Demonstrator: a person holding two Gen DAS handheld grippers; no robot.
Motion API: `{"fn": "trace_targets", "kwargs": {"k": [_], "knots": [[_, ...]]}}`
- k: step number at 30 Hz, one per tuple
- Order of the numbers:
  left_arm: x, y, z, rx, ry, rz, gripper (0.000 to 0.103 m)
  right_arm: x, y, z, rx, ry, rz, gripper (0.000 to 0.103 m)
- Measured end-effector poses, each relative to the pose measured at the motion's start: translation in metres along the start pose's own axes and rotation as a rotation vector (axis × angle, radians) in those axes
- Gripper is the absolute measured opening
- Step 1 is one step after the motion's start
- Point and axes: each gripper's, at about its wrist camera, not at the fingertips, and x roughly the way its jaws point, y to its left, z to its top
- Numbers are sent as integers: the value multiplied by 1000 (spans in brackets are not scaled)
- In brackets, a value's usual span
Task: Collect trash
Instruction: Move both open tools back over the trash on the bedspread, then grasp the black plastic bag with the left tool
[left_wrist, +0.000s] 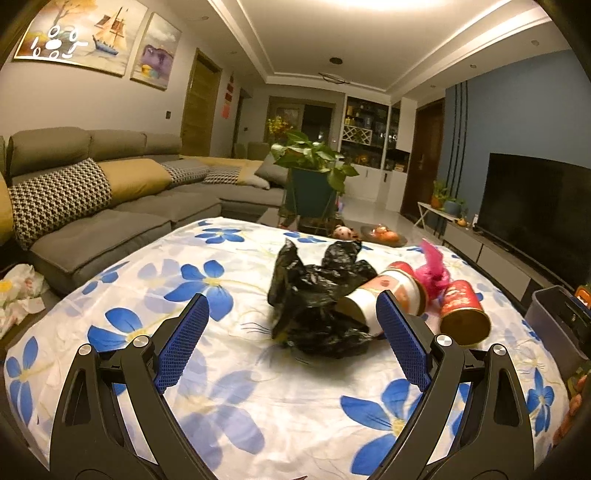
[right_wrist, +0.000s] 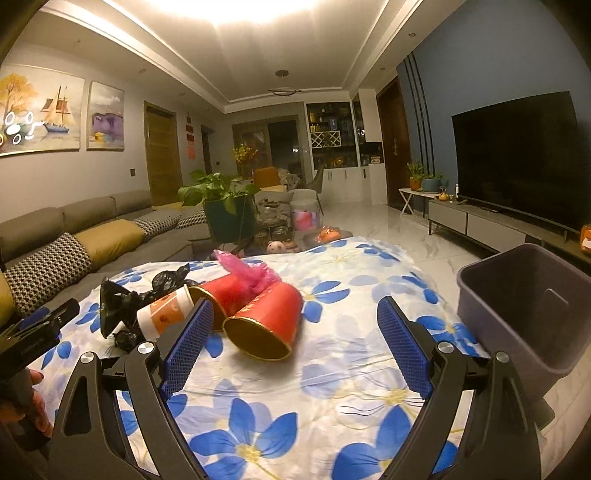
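Black crumpled plastic, a bin bag (left_wrist: 317, 299), is seen lying near the middle of a table covered by a white cloth with blue flowers (left_wrist: 229, 387). Touching its right side, a white paper cup with orange print (left_wrist: 384, 295) is laid on its side, mouth turned toward the left wrist camera. Behind and to the right of that cup, a red cup (right_wrist: 225, 295) is laid on its side, and a scrap of pink plastic (right_wrist: 247, 273) is bunched up just behind it. A second red cup with a gold rim (right_wrist: 266, 325) is tipped over against the first, its open mouth facing the right wrist camera.

The left gripper (left_wrist: 291, 339) is held wide apart, nothing between its blue pads; the black bag is framed between them, just ahead of the tips. The right gripper (right_wrist: 295, 339) is likewise spread wide and empty, with the gold-rimmed cup just ahead of its left finger. A grey plastic bin (right_wrist: 517, 314) is seen at the right edge of the table, near the right gripper.

Beyond the table, a grey sofa (left_wrist: 110, 206) with checked and mustard cushions is placed on the left, a potted plant (left_wrist: 314, 162) behind, and a dark television (right_wrist: 517, 155) against the blue wall on the right.
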Motion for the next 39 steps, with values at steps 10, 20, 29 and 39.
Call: {"fn": "trace_targets", "kwargs": {"k": [10,20,29,39], "knots": [[52,1,0,29,95,-32,90,20,16,-4,-40,33,-1,87],[90,10,2,-25,201,-102,74,49,26,-12,-72,107,-20,80],[106,7,-1,-30,259,-176,10,69,29,-14,-107,169,-31,69],[75,16,4,-53,182,-216,0,94,27,-19,-124,256,-69,53]]}}
